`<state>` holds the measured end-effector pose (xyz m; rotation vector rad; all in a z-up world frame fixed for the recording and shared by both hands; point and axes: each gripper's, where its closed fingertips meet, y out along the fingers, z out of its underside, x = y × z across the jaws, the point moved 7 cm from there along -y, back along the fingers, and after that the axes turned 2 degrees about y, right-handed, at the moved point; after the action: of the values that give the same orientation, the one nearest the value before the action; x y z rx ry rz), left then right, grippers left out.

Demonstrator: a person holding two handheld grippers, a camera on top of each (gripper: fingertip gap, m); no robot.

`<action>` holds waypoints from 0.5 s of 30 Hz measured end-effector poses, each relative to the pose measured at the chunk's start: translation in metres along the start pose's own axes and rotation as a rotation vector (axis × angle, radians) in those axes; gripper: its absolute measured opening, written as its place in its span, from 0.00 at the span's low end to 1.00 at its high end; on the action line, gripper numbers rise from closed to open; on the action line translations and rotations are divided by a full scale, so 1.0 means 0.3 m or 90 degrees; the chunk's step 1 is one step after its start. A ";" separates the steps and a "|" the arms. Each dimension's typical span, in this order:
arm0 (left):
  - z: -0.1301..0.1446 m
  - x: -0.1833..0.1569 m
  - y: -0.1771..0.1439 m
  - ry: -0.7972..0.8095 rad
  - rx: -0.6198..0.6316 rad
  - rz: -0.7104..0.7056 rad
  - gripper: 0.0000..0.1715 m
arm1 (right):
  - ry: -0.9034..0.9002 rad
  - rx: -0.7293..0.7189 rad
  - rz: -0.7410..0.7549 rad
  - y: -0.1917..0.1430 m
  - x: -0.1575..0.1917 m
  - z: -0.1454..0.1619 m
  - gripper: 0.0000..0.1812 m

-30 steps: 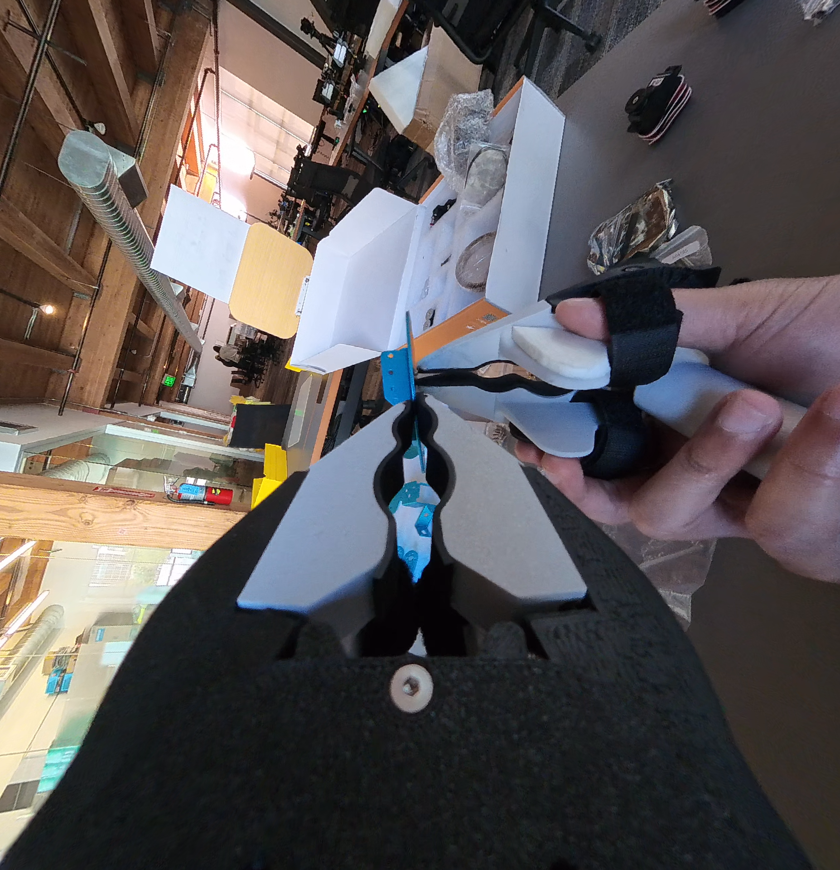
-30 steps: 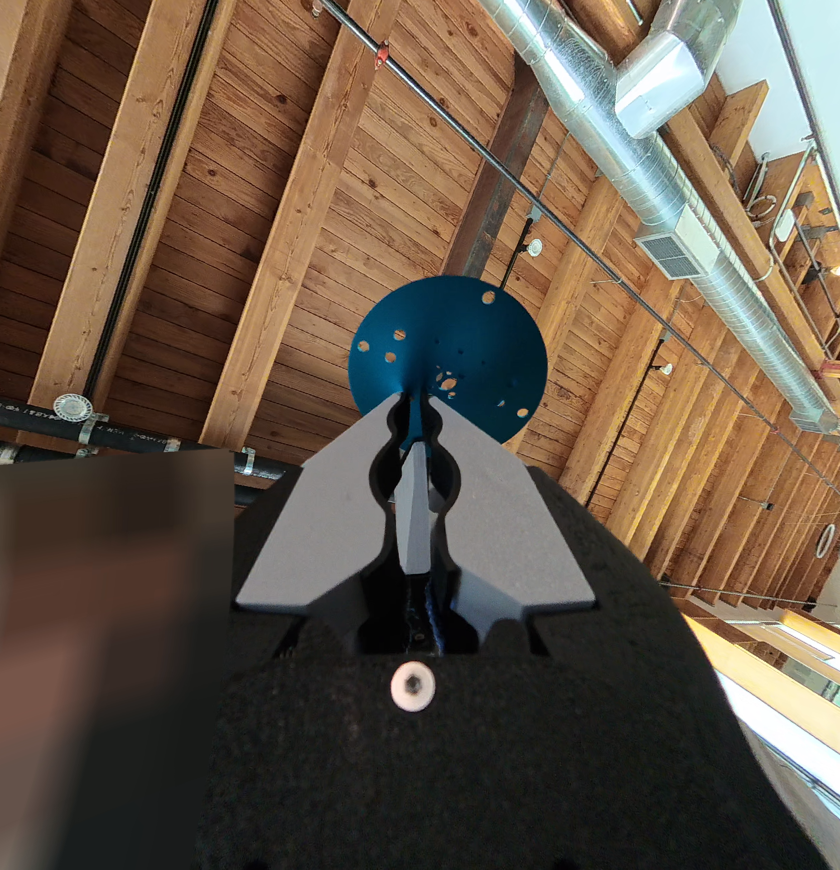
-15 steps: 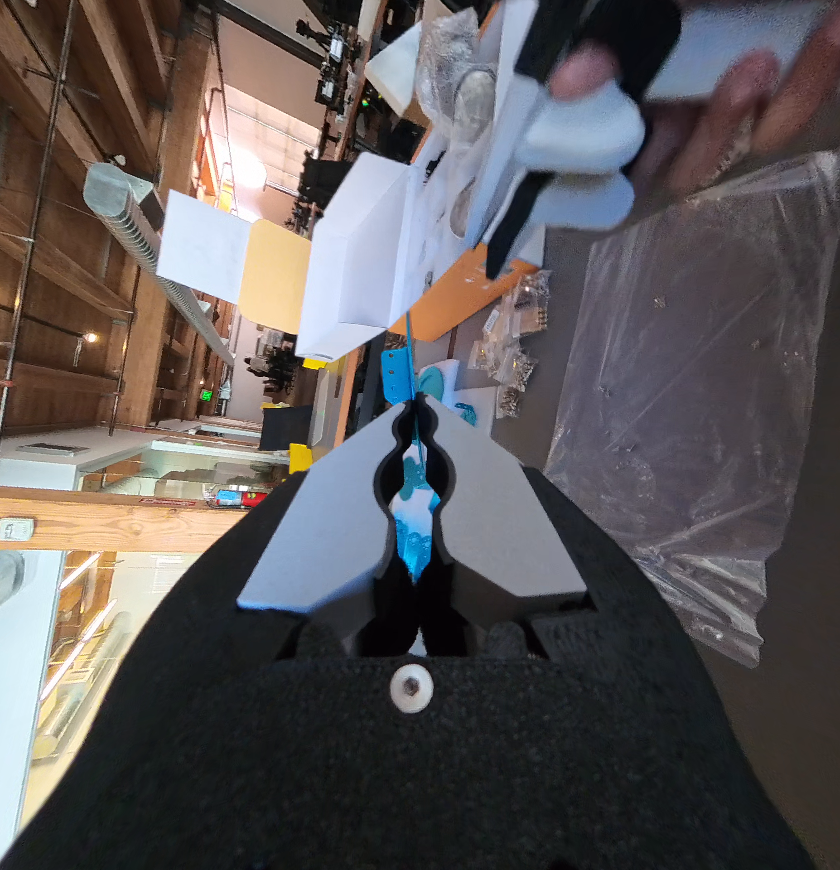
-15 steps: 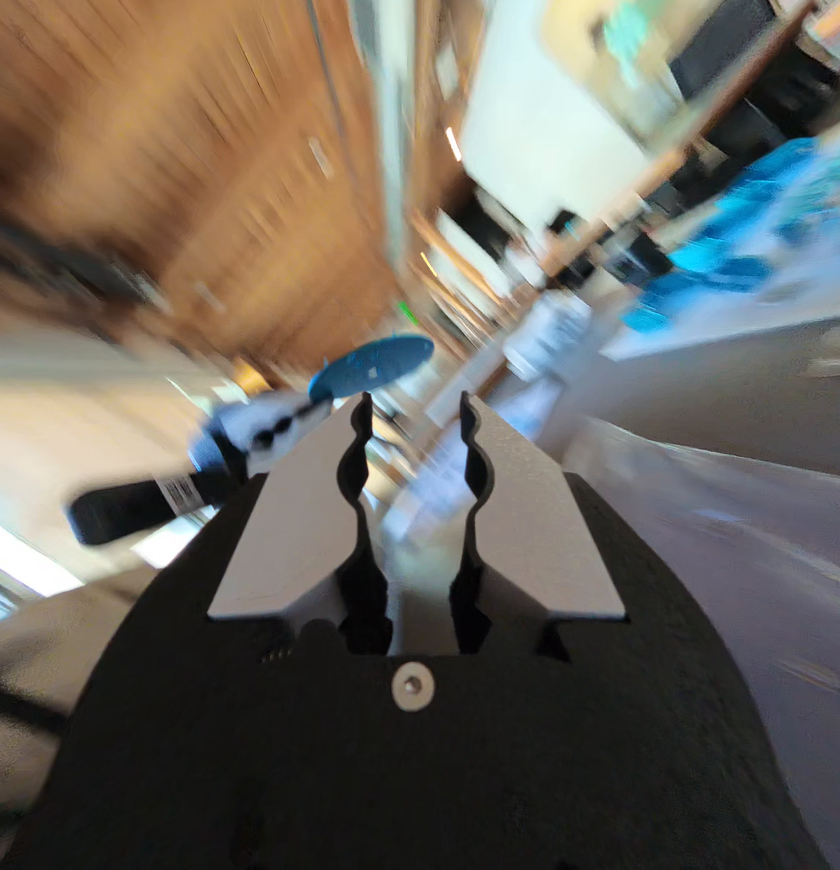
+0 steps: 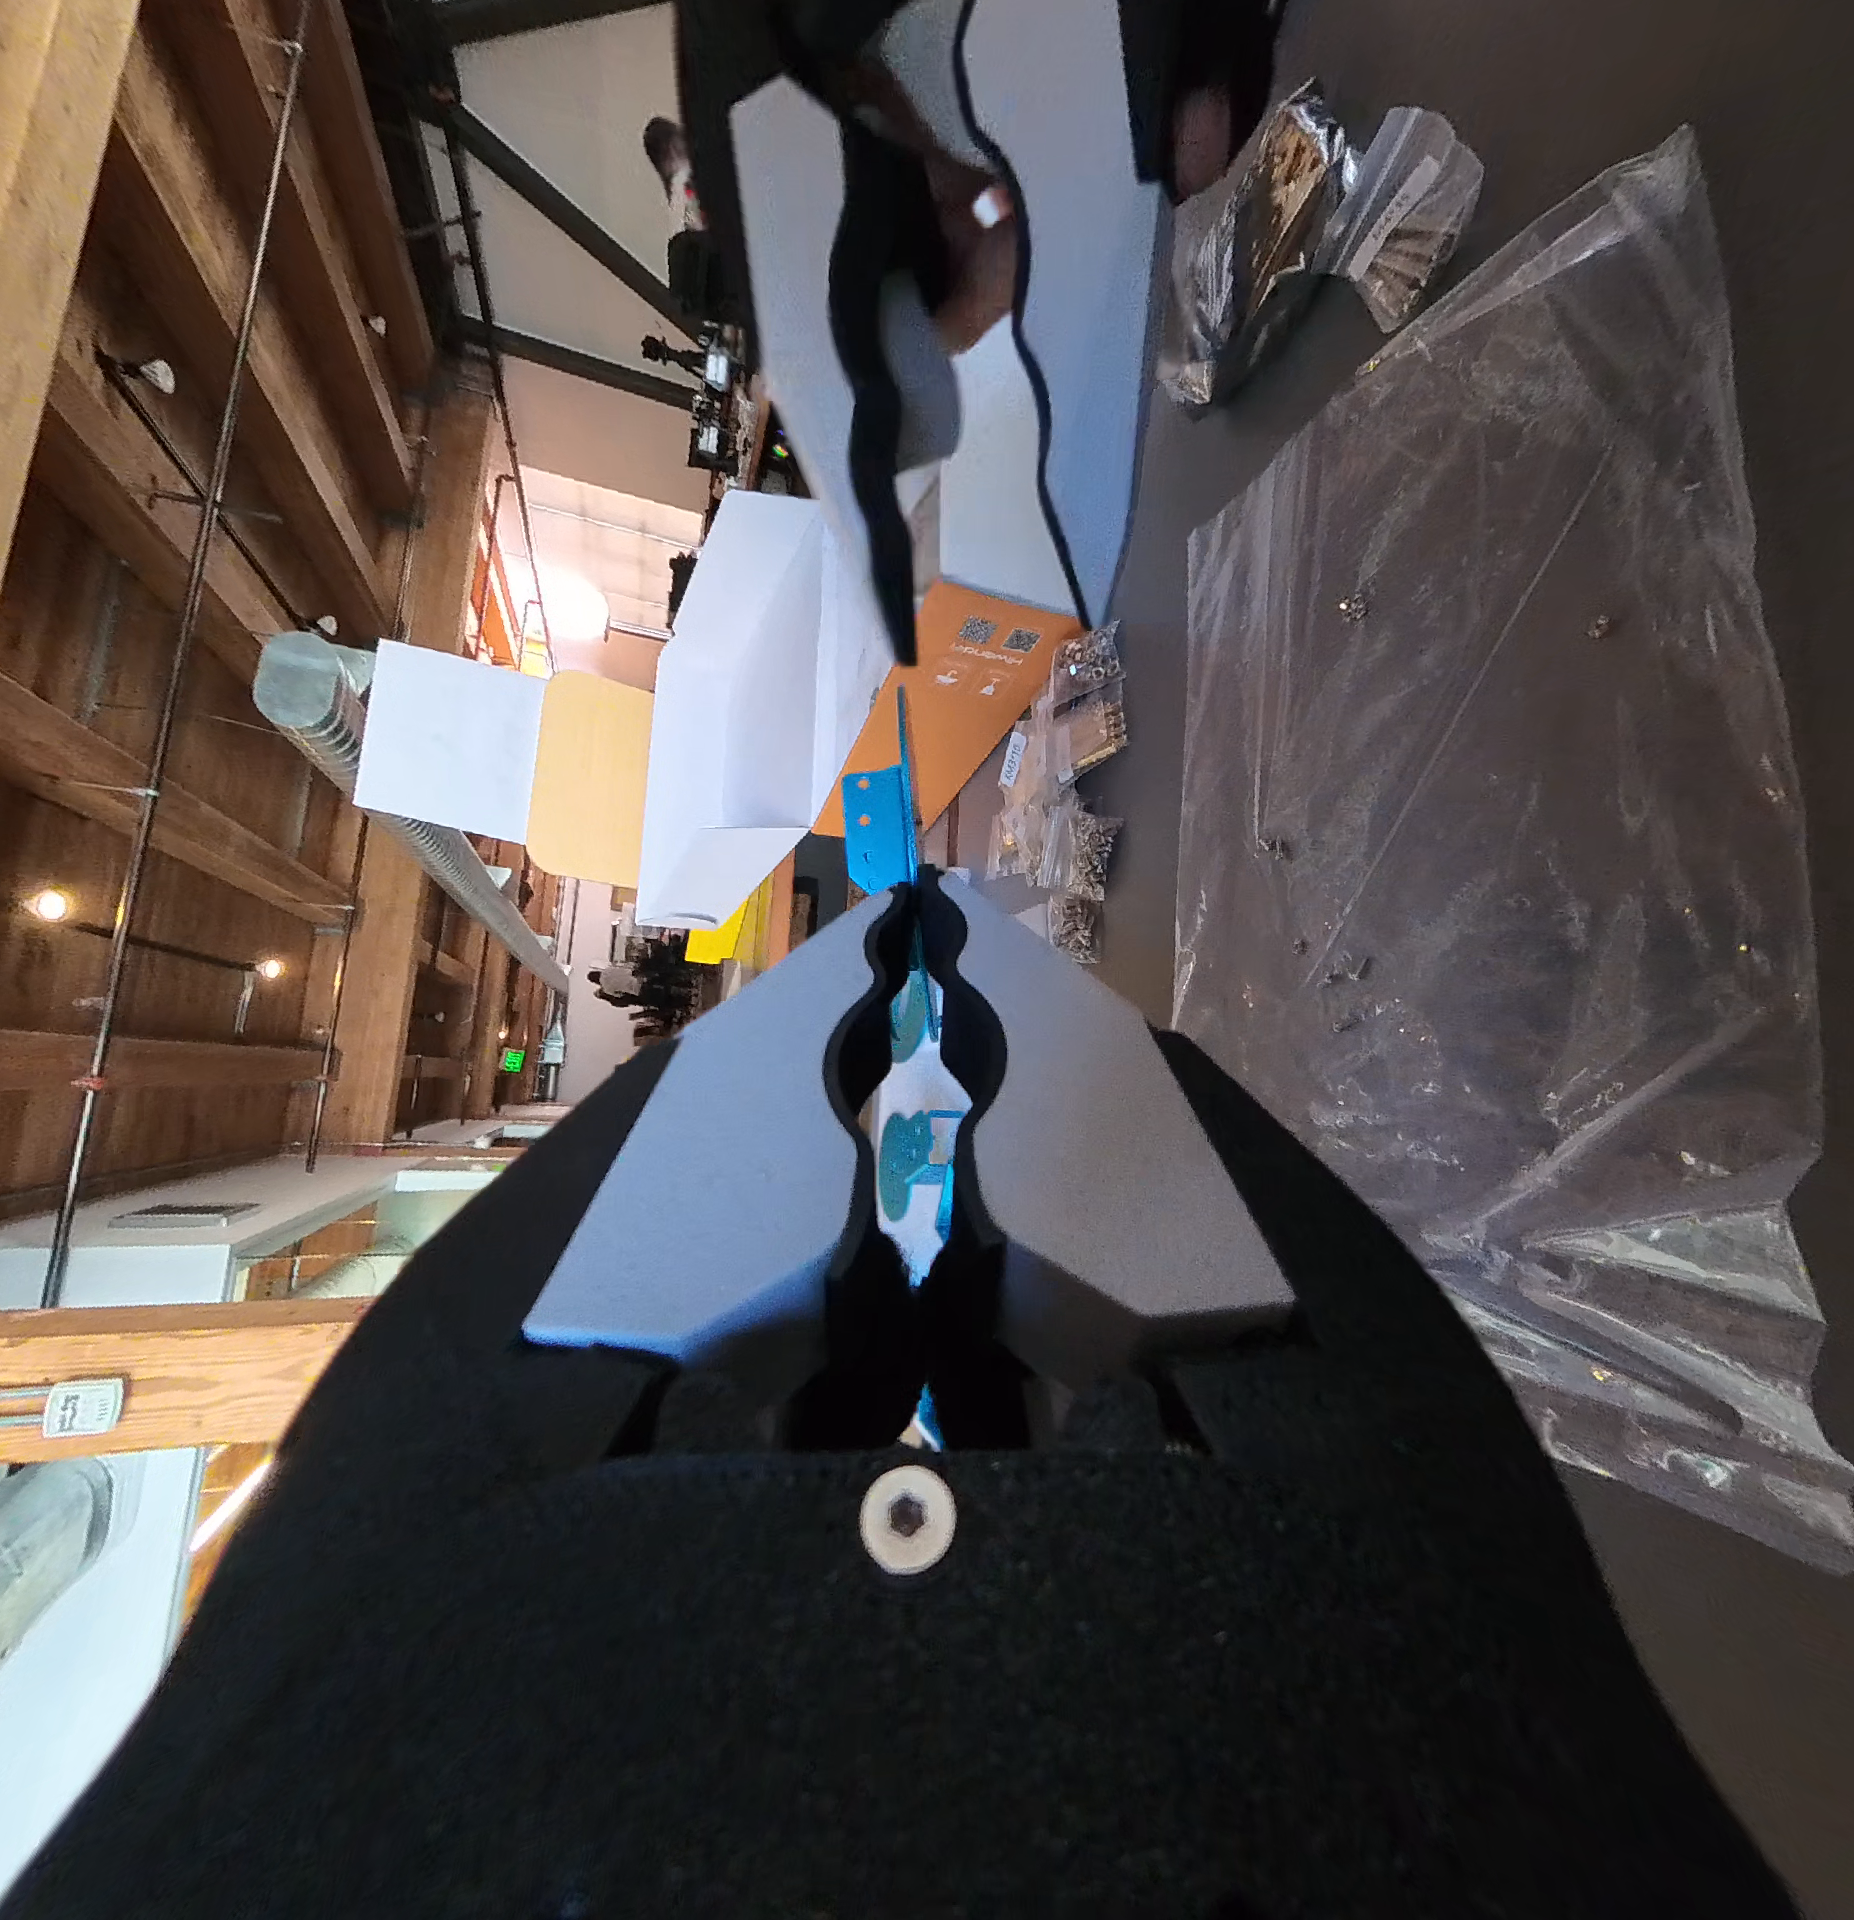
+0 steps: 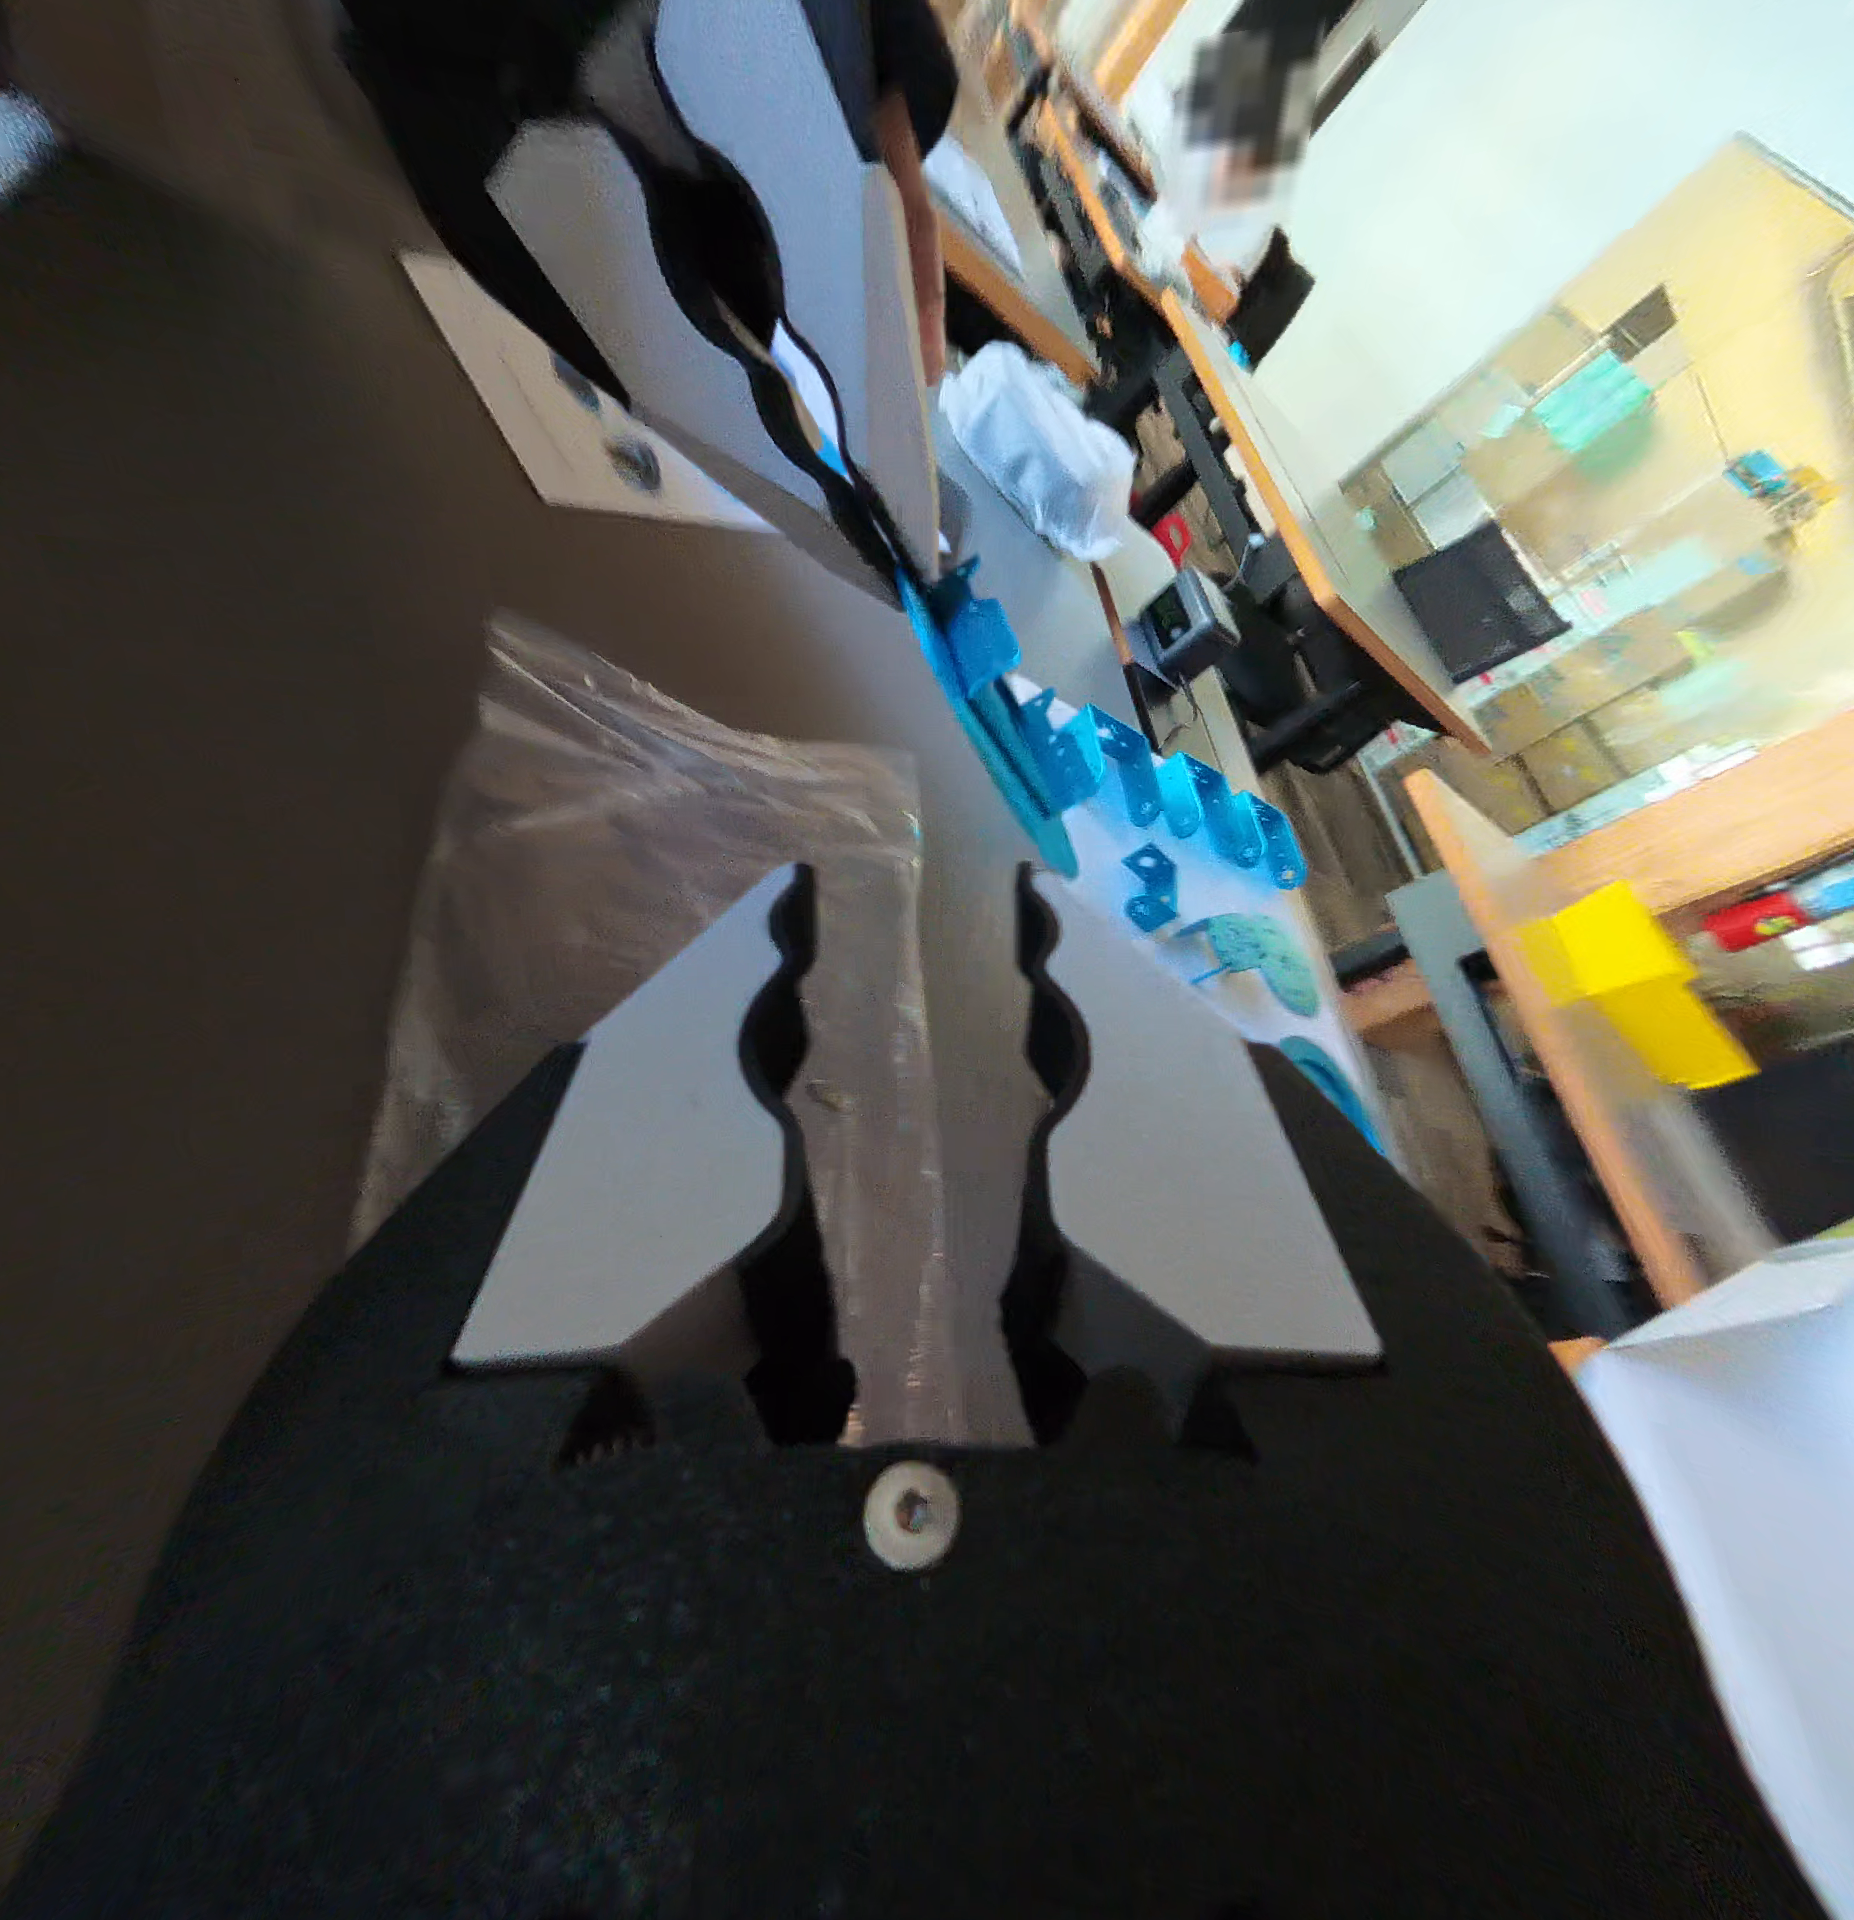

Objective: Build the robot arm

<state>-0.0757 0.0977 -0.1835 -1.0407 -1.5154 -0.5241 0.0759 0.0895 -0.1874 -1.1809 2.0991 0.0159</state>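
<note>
Left wrist view: the left tool is clenched on a thin blue metal plate, held edge-on above the dark worktop. A clear plastic bag lies to one side, small packets of screws beyond.

Right wrist view: the right tool is released and grasps nothing, hovering over the bag. More blue brackets lie further on.

Each hand-held gripper was built with a black, grainy body, two pale grey wedge-shaped fingers edged in wavy black pads, and one silver screw set centrally.
</note>
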 end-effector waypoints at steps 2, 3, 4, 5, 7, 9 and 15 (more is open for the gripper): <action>0.002 -0.001 0.002 0.015 -0.005 -0.006 0.00 | -0.037 0.017 -0.005 0.021 -0.013 -0.019 0.24; 0.003 -0.001 0.004 0.021 -0.007 -0.007 0.00 | -0.051 0.010 -0.005 0.023 -0.020 -0.035 0.23; 0.004 -0.003 0.006 0.027 -0.010 -0.007 0.00 | -0.059 -0.009 -0.006 0.024 -0.027 -0.052 0.23; 0.005 -0.005 0.008 0.032 -0.013 -0.008 0.00 | -0.066 -0.020 -0.011 0.025 -0.030 -0.064 0.22; 0.004 -0.009 0.010 0.041 -0.021 -0.007 0.00 | -0.082 -0.013 -0.028 0.032 -0.035 -0.070 0.22; 0.001 -0.015 0.011 0.059 -0.032 -0.010 0.00 | -0.103 0.008 -0.049 0.043 -0.034 -0.065 0.21; -0.010 -0.033 0.011 0.117 -0.050 -0.017 0.00 | -0.149 0.023 -0.075 0.034 -0.031 -0.071 0.16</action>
<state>-0.0720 0.0939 -0.1928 -1.0052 -1.3567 -0.6843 0.0589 0.0951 -0.1693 -1.2180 1.8167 0.0590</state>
